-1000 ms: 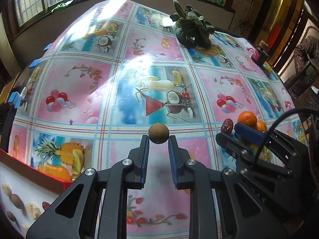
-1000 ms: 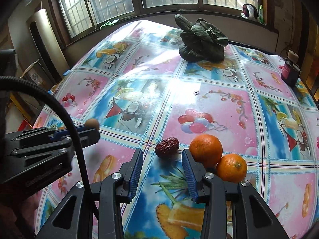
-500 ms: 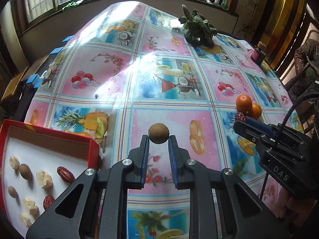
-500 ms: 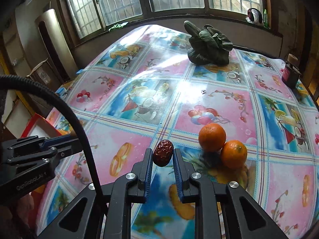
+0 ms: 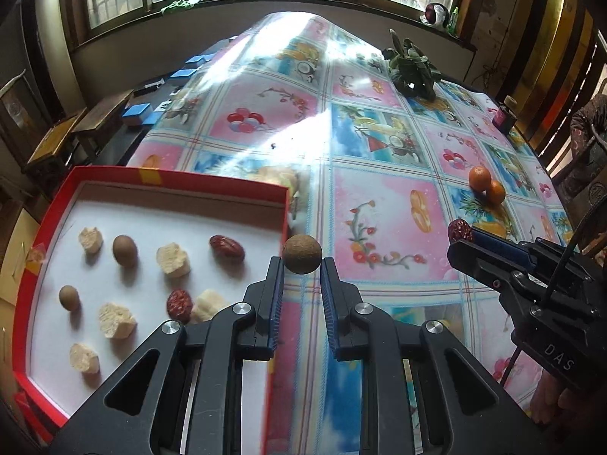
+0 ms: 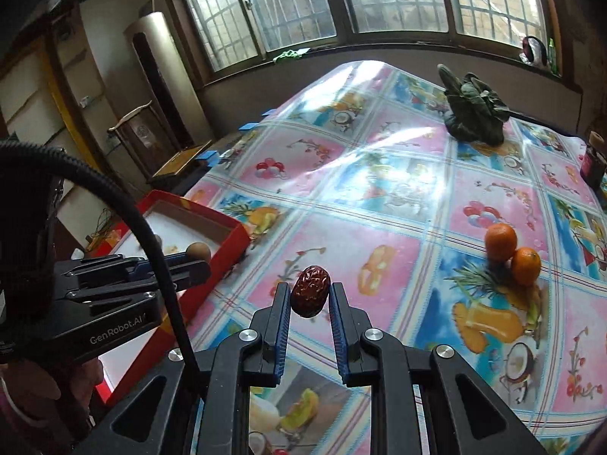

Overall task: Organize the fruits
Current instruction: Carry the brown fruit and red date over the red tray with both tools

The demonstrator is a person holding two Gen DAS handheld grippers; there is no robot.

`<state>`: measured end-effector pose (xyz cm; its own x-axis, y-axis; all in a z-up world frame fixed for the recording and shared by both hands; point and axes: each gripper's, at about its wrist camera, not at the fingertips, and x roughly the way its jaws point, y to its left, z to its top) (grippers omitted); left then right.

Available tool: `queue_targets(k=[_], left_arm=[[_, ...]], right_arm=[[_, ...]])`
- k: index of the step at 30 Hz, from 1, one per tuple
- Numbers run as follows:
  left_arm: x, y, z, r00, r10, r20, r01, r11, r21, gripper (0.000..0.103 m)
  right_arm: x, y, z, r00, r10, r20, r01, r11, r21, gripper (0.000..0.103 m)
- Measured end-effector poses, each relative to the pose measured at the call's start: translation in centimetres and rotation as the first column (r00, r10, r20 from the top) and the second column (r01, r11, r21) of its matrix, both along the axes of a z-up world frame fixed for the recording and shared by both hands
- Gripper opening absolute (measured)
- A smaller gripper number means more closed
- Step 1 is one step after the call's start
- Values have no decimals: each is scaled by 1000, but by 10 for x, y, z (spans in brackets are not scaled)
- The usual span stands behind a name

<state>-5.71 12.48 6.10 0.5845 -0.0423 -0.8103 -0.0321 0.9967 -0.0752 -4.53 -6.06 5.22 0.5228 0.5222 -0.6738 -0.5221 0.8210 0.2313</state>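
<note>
Left gripper pinches round brown fruit at fingertips, above right edge of red tray. Right gripper clamps red date between fingertips, above tablecloth, oranges well right.

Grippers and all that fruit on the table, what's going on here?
A person is sorting fruit with two handheld grippers. The left gripper is shut on a round brown fruit beside the edge of a red box that already holds dates, brown fruits and pale chunks. The right gripper is shut on a red date, held above the tablecloth. Two oranges sit touching on the table, not yet picked up.
</note>
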Motion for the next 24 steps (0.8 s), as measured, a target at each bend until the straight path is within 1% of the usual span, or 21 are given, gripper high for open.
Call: queue_targets(k=[7, 12, 16, 19, 24], left_arm=[[-32, 47, 3, 996, 91, 14, -91, 996, 18, 19], [-48, 75, 0, 989, 147, 11, -148, 989, 13, 19], [-52, 91, -2, 983, 182, 12, -182, 983, 11, 19], [-52, 95, -6, 982, 190, 10, -190, 982, 18, 19], [-48, 101, -16, 979, 204, 1, -204, 979, 25, 19]], right_arm=[[-21, 46, 5, 993, 114, 14, -114, 993, -19, 20], [-29, 76, 4, 984, 177, 11, -177, 984, -30, 20], [-31, 97, 0, 975, 221, -1, -221, 974, -41, 19], [-31, 112, -1, 970, 242, 0, -241, 969, -57, 19], [-21, 132, -8, 969, 247, -20, -247, 965, -83, 20]])
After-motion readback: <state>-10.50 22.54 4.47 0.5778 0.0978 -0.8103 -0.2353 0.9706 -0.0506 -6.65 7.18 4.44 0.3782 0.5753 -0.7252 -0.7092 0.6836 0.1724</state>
